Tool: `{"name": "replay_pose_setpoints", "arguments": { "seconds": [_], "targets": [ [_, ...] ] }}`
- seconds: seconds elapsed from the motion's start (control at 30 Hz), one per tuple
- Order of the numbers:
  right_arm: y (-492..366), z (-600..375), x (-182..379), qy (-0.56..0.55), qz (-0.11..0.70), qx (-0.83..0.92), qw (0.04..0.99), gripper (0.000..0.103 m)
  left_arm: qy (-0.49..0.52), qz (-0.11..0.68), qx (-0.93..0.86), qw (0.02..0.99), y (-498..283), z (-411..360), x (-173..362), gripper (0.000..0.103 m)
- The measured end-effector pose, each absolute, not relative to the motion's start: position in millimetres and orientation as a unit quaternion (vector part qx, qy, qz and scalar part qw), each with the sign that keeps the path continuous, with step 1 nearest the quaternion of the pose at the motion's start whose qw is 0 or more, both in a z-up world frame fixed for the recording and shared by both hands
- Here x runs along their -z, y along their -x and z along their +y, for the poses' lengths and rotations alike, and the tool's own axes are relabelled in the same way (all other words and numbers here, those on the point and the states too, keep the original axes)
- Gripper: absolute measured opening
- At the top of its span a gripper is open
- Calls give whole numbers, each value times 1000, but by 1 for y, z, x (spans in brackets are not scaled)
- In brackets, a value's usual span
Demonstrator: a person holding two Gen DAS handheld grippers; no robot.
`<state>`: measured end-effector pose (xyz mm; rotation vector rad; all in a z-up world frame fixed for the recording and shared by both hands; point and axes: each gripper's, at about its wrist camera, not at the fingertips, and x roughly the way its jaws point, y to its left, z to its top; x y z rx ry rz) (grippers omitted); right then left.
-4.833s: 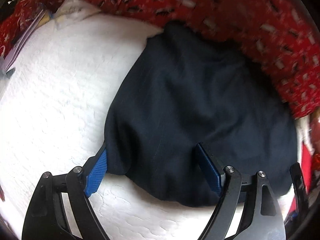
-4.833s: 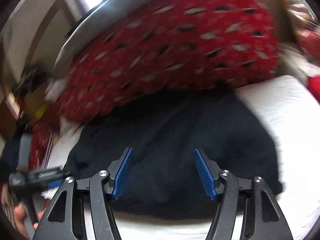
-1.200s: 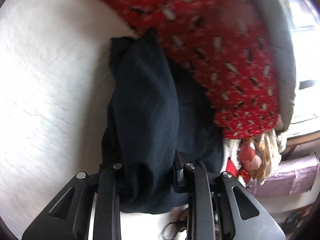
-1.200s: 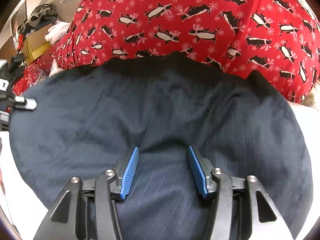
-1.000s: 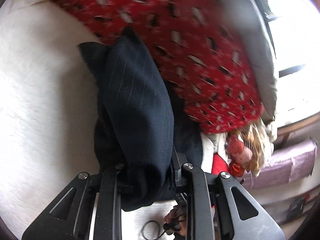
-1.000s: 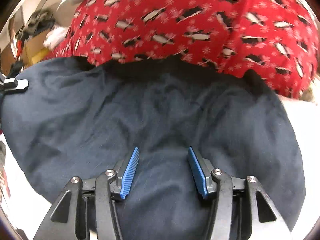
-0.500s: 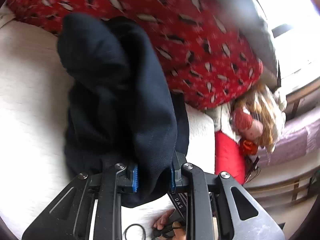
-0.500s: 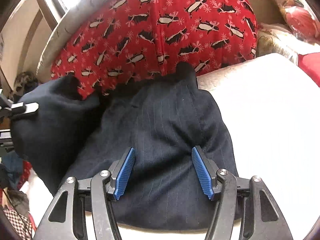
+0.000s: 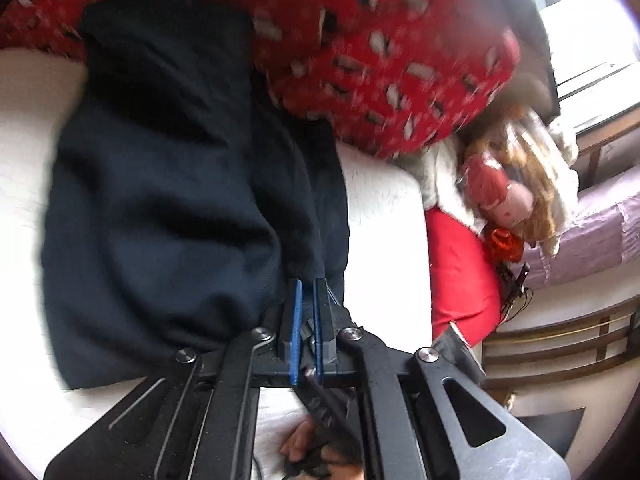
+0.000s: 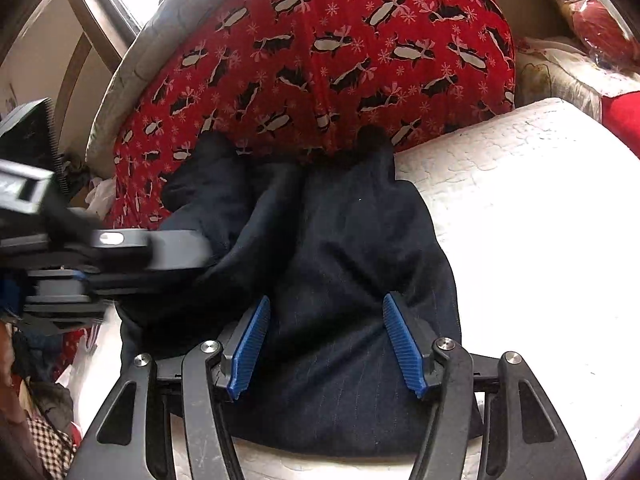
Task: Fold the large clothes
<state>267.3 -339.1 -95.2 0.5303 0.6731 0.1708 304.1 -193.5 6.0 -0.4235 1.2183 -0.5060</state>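
A dark navy pinstriped garment [image 9: 160, 200] lies on the white bedcover [image 9: 384, 240], with one side folded over the rest. My left gripper [image 9: 307, 282] is shut, its blue pads almost together on a thin edge of the fold at the garment's near right side. In the right wrist view the garment [image 10: 352, 240] fills the middle and the left gripper [image 10: 200, 256] reaches in from the left, its tips buried in the fold. My right gripper [image 10: 326, 308] is open, its pads apart over the garment's near edge and not pressing on it.
A big red penguin-print cushion [image 10: 320, 52] lies against the garment's far end. A doll [image 9: 508, 200] and a red pillow [image 9: 460, 272] lie off the bed's right side, above a wooden frame [image 9: 560, 340]. Clothes clutter [image 10: 40, 420] sits at the left. A person's hand [image 9: 304, 444] shows below.
My left gripper swung the thick fold across the garment towards the right gripper, and its jaws narrowed from a thick bunch to a thin edge. The right gripper's jaws widened slightly.
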Motion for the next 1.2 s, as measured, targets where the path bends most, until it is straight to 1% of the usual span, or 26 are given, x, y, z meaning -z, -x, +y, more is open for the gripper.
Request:
{"name": "replay_pose_setpoints", "arguments": {
  "seconds": [0.03, 0.07, 0.1, 0.17, 0.23, 0.3, 0.33, 0.4, 0.47, 0.5, 0.53, 0.67, 0.7, 0.8, 0.87, 0.9, 1.0, 1.1, 1.17, 1.2],
  "targets": [
    [-267, -340, 95, -258, 327, -83, 906, 61, 199, 543, 225, 784, -298, -177, -19, 8],
    [-267, -339, 95, -258, 328, -83, 905, 61, 201, 531, 213, 795, -295, -164, -25, 19],
    [-268, -340, 94, -259, 330, -83, 904, 61, 201, 519, 191, 809, -293, -148, -31, 38],
    [-267, -341, 93, -263, 336, -83, 901, 60, 204, 492, 126, 837, -290, -113, -38, 57],
    [-264, -346, 91, -277, 343, -81, 894, 60, 205, 490, 72, 844, -295, -85, -31, 57],
    [-257, -357, 84, -305, 337, -57, 889, 60, 225, 507, 39, 831, -304, -61, -11, 57],
    [-251, -364, 78, -315, 325, -36, 891, 62, 232, 525, 27, 818, -311, -53, 5, 57],
    [-244, -374, 63, -339, 290, -33, 894, 63, 236, 556, 31, 796, -321, -54, 29, 57],
    [-255, -368, 47, -344, 286, -89, 890, 70, 237, 588, 40, 772, -328, -58, 59, 57],
    [-264, -361, 40, -332, 296, -115, 888, 79, 243, 593, 45, 766, -327, -59, 68, 57],
    [-275, -352, 34, -316, 306, -138, 887, 82, 251, 594, 51, 762, -326, -59, 73, 57],
    [-327, -312, 25, -230, 367, -157, 888, 82, 263, 585, 67, 764, -320, -53, 76, 58],
    [-341, -301, 30, -217, 391, -169, 878, 84, 263, 587, 73, 762, -319, -51, 76, 58],
    [-371, -272, 52, -211, 451, -207, 842, 83, 269, 588, 85, 758, -317, -43, 77, 58],
    [-372, -261, 55, -181, 447, -194, 855, 48, 273, 586, 87, 758, -314, -32, 73, 58],
    [-369, -260, 52, -173, 438, -195, 861, 20, 275, 582, 90, 760, -314, -31, 71, 58],
    [-347, -283, 31, -207, 381, -213, 876, 14, 281, 565, 100, 770, -307, -17, 55, 58],
    [-321, -320, 14, -257, 329, -201, 886, 13, 282, 547, 117, 780, -306, -15, 40, 58],
    [-309, -349, 22, -312, 314, -172, 880, 13, 274, 550, 130, 778, -306, -24, 38, 58],
    [-306, -365, 31, -339, 314, -157, 873, 12, 269, 555, 134, 776, -307, -29, 41, 61]
  ]
}}
